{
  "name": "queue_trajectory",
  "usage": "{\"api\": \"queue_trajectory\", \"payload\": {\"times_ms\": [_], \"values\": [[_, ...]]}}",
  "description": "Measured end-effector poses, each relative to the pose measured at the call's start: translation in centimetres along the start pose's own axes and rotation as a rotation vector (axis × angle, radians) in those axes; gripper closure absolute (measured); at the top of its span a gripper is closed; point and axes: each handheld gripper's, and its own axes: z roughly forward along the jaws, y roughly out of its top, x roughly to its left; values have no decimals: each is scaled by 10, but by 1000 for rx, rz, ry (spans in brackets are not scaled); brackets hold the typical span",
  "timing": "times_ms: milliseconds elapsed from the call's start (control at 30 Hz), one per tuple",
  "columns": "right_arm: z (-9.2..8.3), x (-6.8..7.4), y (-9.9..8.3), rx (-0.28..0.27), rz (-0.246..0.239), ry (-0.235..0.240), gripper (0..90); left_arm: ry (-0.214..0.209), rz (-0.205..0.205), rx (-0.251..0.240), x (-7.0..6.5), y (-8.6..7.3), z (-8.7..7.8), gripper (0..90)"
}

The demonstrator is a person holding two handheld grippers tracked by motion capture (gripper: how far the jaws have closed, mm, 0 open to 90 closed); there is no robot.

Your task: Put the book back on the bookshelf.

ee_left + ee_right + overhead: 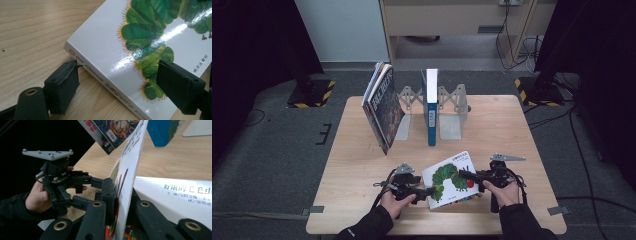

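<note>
High view showed us working at the near edge of the tabletop [362, 150], where the caterpillar picture book [452, 182] lay between our two hands, its spine toward our left. Our right tool [468, 175] had its jaws clamped on the front cover [128, 182] — in the right gripper view that cover stood lifted on edge, pinched between the black pads, with the white title page [180, 195] bared beneath it. Our left tool [424, 192] sat at the book's spine [105, 82] with its jaws spread wide; in the left gripper view one pad [65, 82] stood just beside the spine on the wood and the other [178, 85] hovered above the glossy cover, neither pressing.

We judged the step in hand to be opening the book — the cover raised, the block not yet steadied. The next move seemed to call for the left tool to close on or press down the spine side so the book would not slide, while the right tool swung the cover over toward our left.

Farther back, a leaning book [382, 107] and an upright blue book [431, 107] stood in the metal bookends [452, 117], well apart from our work.
</note>
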Motion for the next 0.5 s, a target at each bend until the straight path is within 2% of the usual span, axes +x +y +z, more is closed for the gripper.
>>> {"api": "queue_trajectory", "payload": {"times_ms": [133,233,367,500], "values": [[-1,2,1,-7,-18,17,842,-5,3,-1,1,0,3,162],[-1,3,1,-9,-26,23,842,-22,-11,0,3,0,5,135],[-2,3,1,-11,-35,30,845,-67,-33,-3,7,0,10,106],[-3,3,2,-13,-42,31,848,-117,-34,-21,7,-1,17,65]]}}
